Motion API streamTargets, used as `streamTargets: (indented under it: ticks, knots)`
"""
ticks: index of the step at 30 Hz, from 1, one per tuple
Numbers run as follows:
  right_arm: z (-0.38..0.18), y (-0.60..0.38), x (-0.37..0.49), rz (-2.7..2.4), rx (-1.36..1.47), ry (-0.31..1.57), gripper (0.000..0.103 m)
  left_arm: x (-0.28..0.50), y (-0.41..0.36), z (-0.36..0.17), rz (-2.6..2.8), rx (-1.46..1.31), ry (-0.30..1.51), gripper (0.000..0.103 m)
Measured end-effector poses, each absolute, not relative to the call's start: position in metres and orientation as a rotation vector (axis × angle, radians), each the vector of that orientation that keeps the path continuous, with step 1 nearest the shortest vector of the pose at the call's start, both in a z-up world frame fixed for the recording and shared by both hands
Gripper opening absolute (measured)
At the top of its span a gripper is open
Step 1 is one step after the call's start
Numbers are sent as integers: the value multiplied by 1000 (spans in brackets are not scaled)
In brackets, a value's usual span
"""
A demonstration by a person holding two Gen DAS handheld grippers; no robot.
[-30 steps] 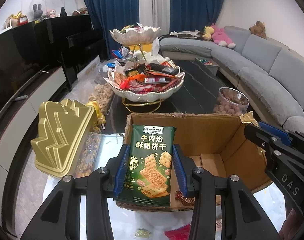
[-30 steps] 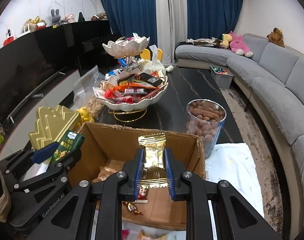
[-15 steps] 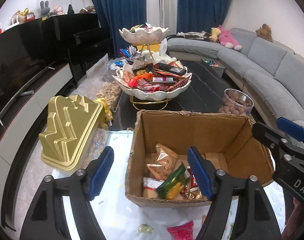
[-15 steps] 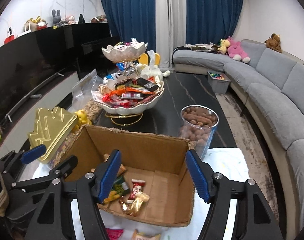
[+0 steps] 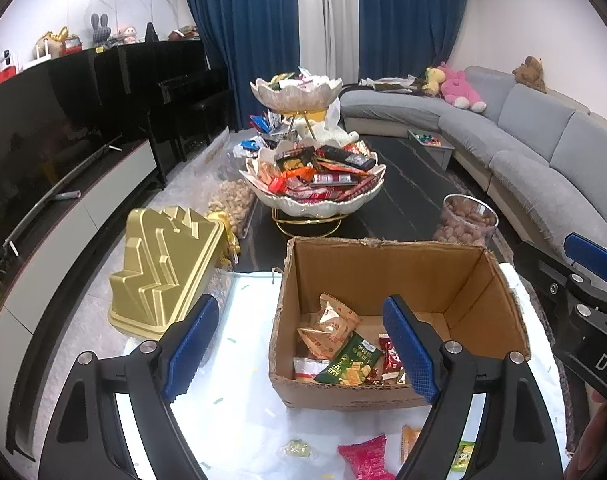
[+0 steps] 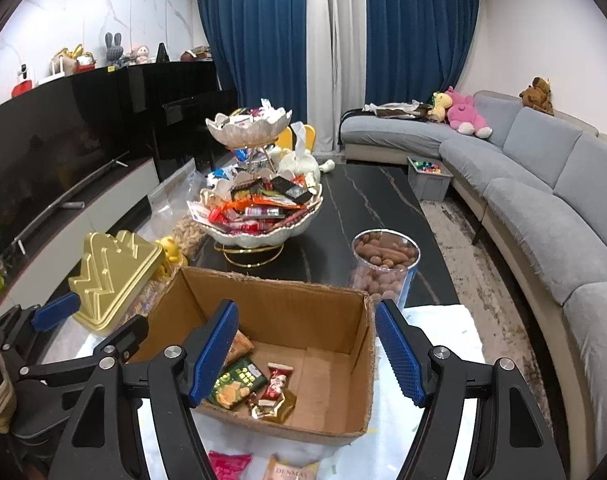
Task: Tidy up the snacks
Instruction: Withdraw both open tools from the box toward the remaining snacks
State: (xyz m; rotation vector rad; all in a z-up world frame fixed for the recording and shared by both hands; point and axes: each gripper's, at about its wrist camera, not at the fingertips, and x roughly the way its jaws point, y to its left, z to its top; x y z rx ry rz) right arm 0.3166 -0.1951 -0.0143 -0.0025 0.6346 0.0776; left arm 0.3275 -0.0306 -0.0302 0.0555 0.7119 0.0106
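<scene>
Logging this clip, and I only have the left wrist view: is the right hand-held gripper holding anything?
Observer: No. The right hand-held gripper is open and empty over the cardboard box.
Operator: What lies below it?
Observer: A gold-wrapped snack on the box floor, beside the green cracker packet.
Operator: Anything outside the box?
Observer: A tan packet printed DUNMAS lies in front of the box, near a pink packet.
</scene>
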Motion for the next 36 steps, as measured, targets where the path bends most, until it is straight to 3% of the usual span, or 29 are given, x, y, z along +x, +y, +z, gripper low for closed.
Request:
streamTargets:
  ticks: [19, 36]
  knots:
    - [17, -211, 275, 63, -9, 572, 72, 287, -41, 5, 14, 51, 647, 85]
    - [11, -221, 242, 55, -31, 572, 72, 254, -49, -3, 16, 40, 653, 85]
